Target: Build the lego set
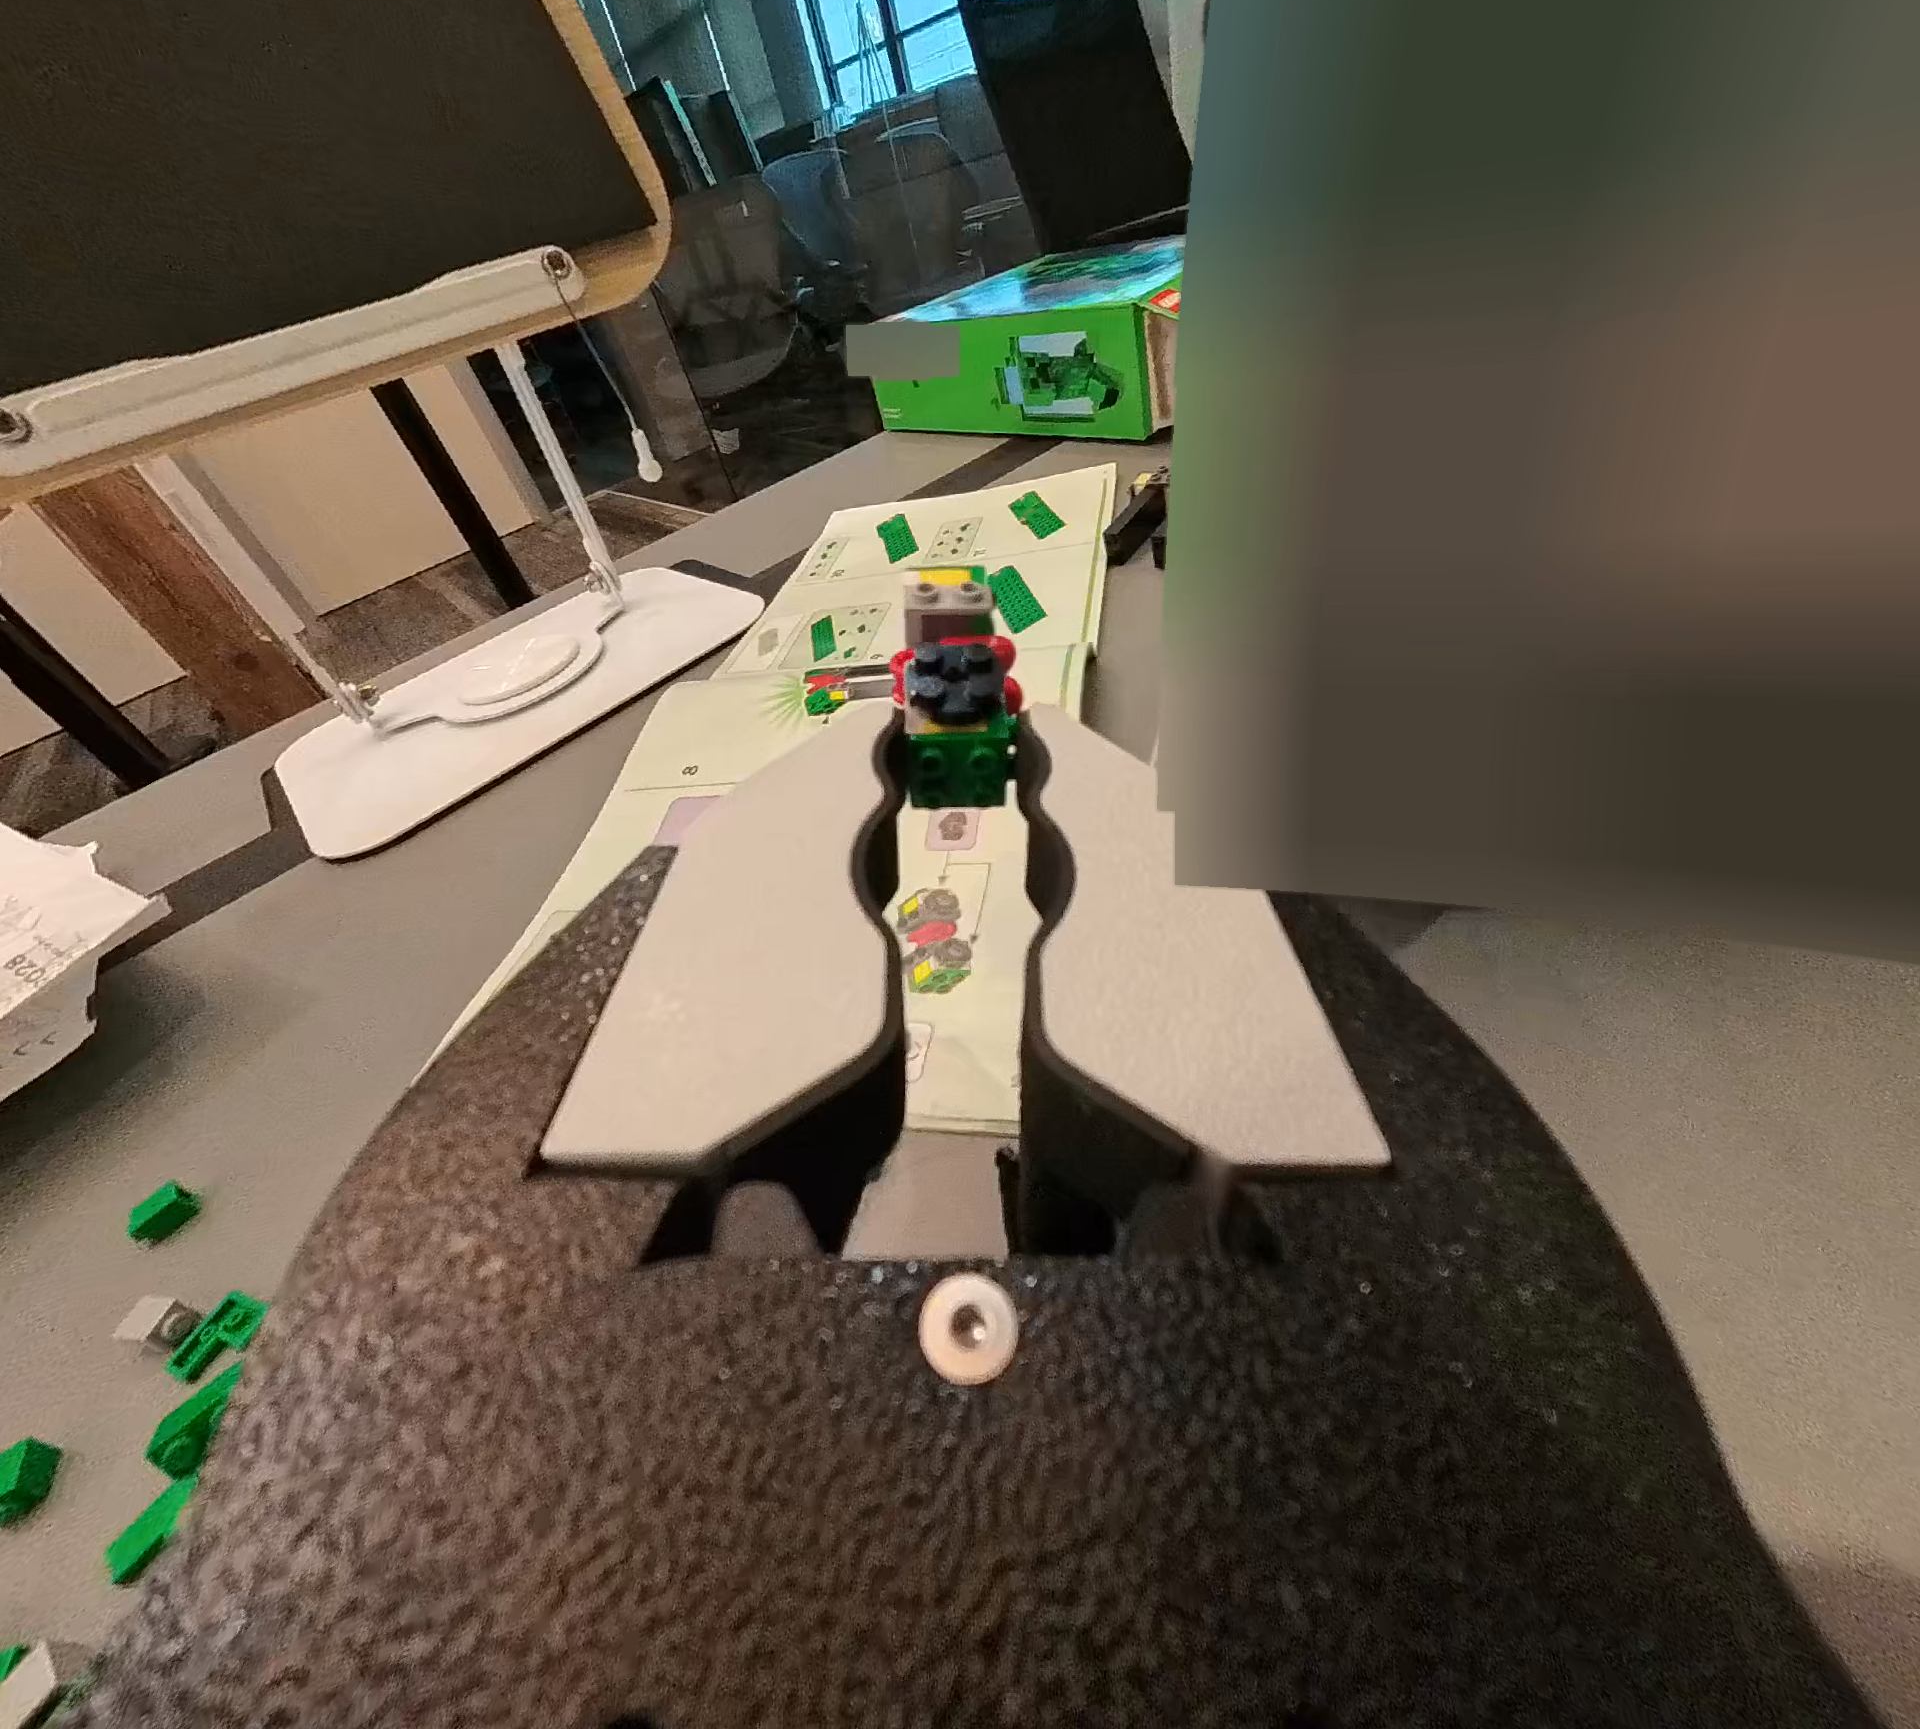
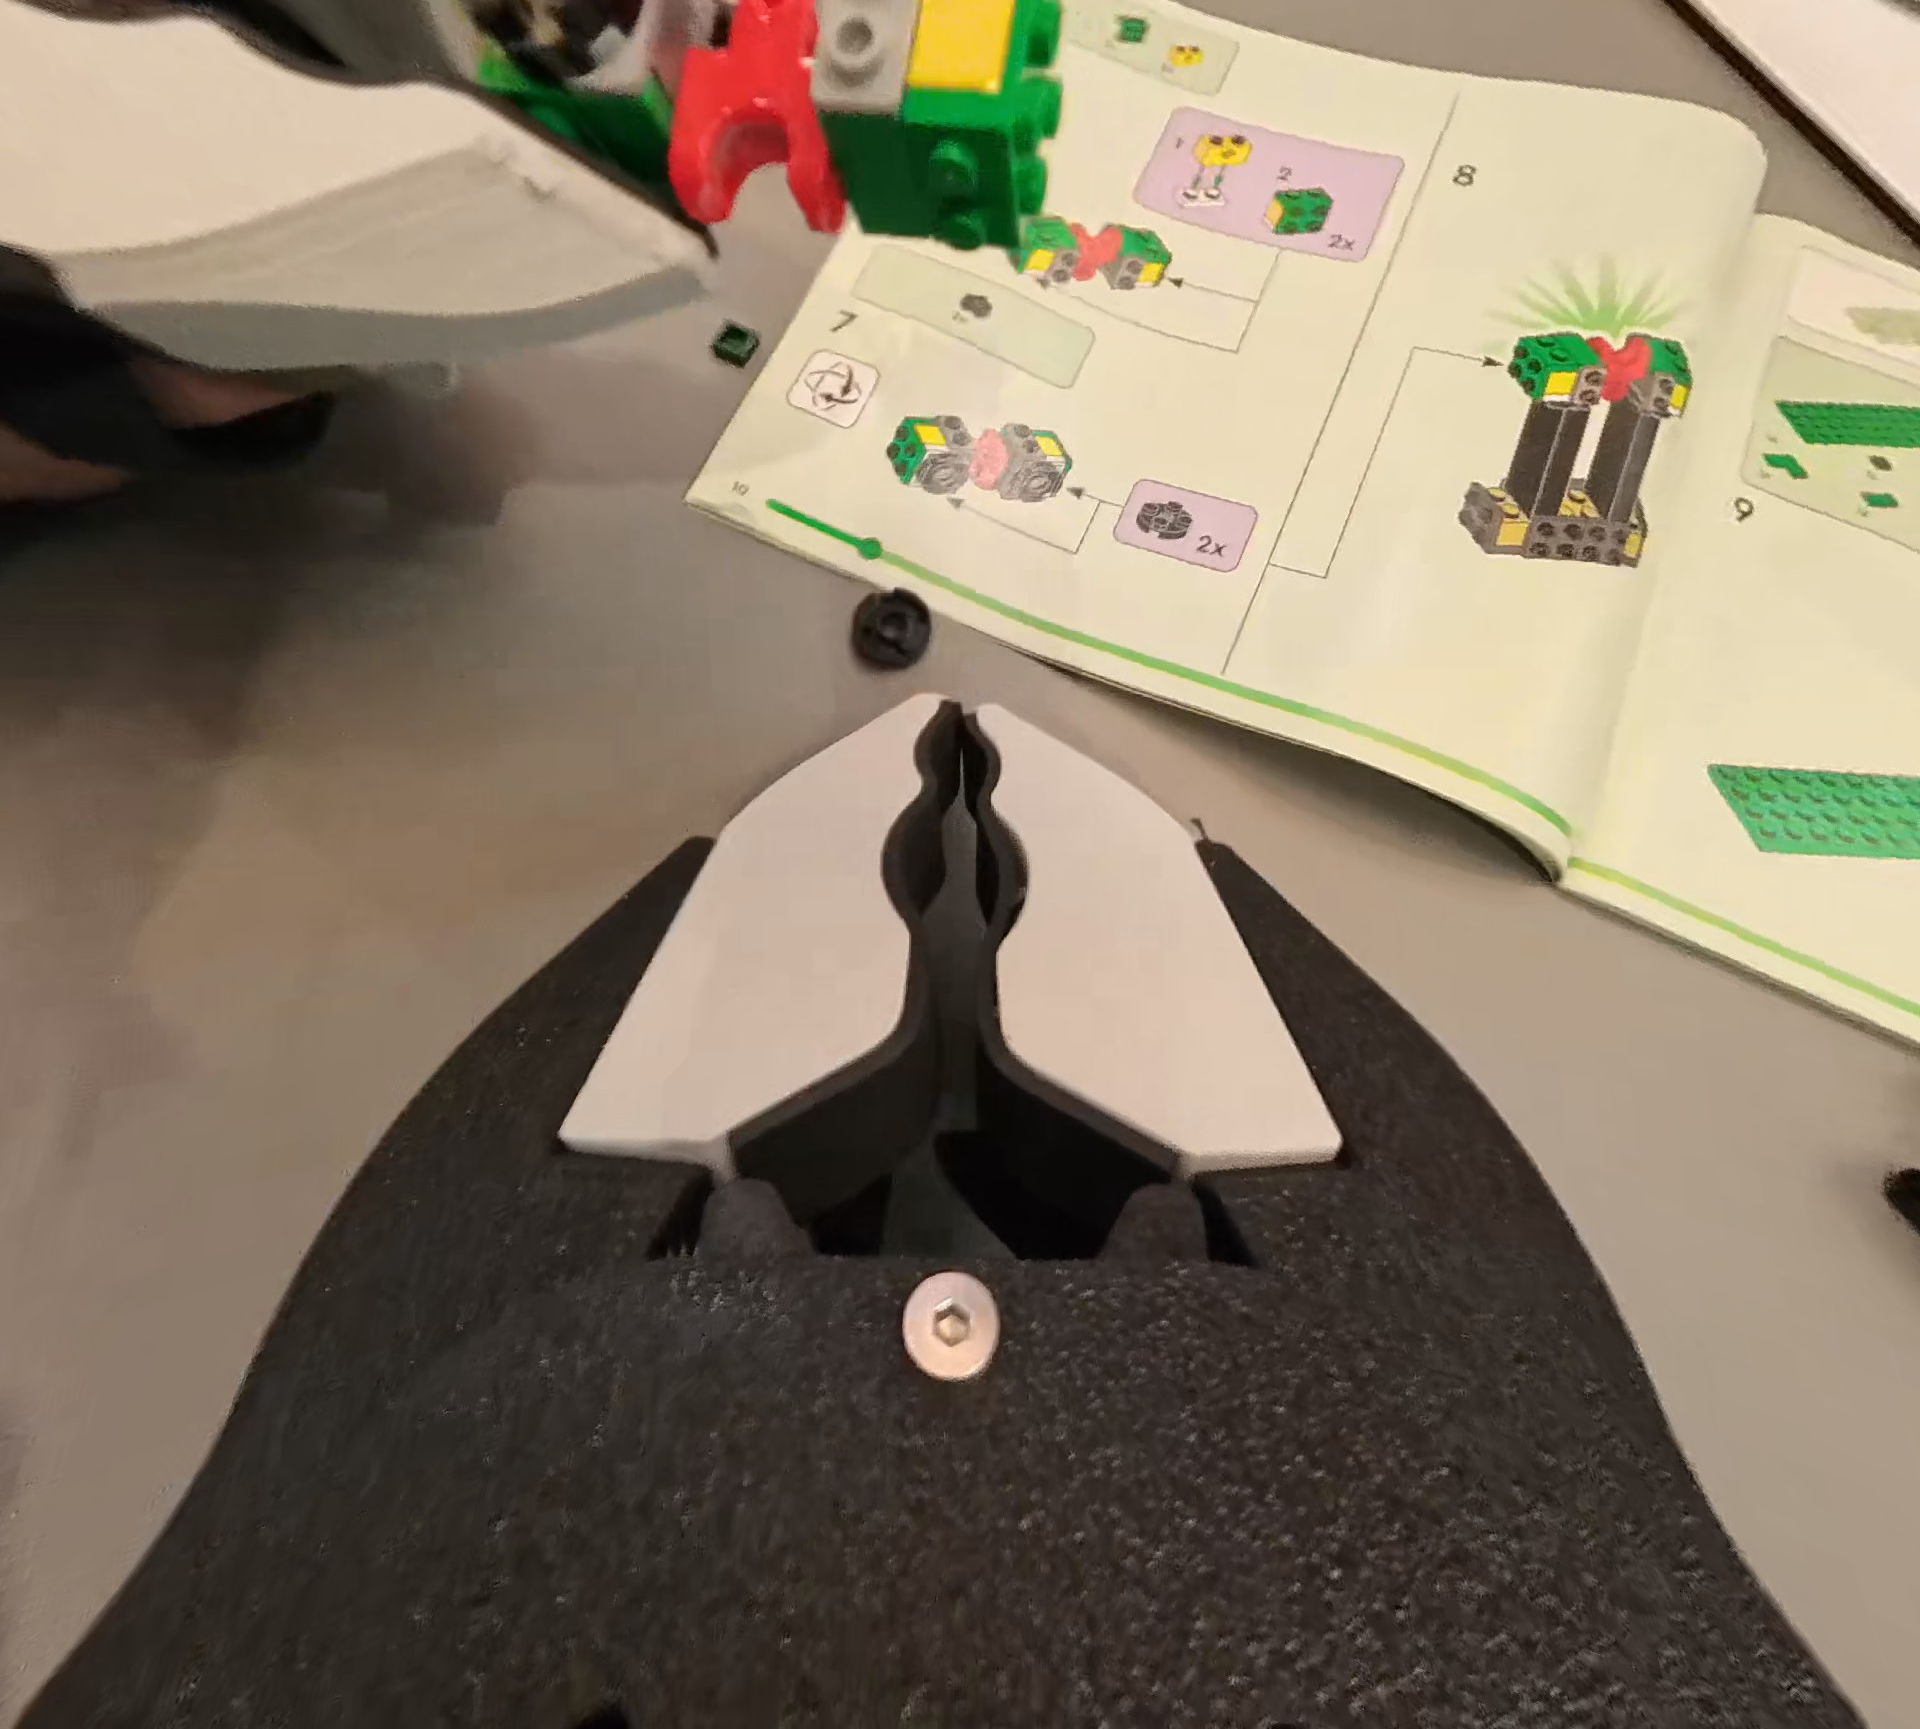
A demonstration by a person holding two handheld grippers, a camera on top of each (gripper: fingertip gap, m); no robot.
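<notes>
My left gripper (image 1: pixel 958 760) is shut on a small lego assembly (image 1: pixel 956 723): green cubes, grey bricks, a red connector and a black round plate on top. It holds it above the open instruction booklet (image 1: pixel 935 599). The right wrist view shows the same assembly (image 2: pixel 914 79) in the left gripper's fingers (image 2: pixel 436 152) at the upper left. My right gripper (image 2: pixel 961 718) is shut with nothing between its pads, just above the grey table (image 2: pixel 416 744). A black round plate (image 2: pixel 890 627) lies on the table just ahead of its tips, at the edge of the booklet (image 2: pixel 1351 432).
Loose green bricks (image 1: pixel 156 1367) lie at the lower left. A white stand base (image 1: pixel 499 692) holds a dark board to the left. A green lego box (image 1: pixel 1029 370) sits at the back. A small dark green piece (image 2: pixel 736 344) lies by the booklet. The tips of one gripper are about 8 cm away from the tips of the other.
</notes>
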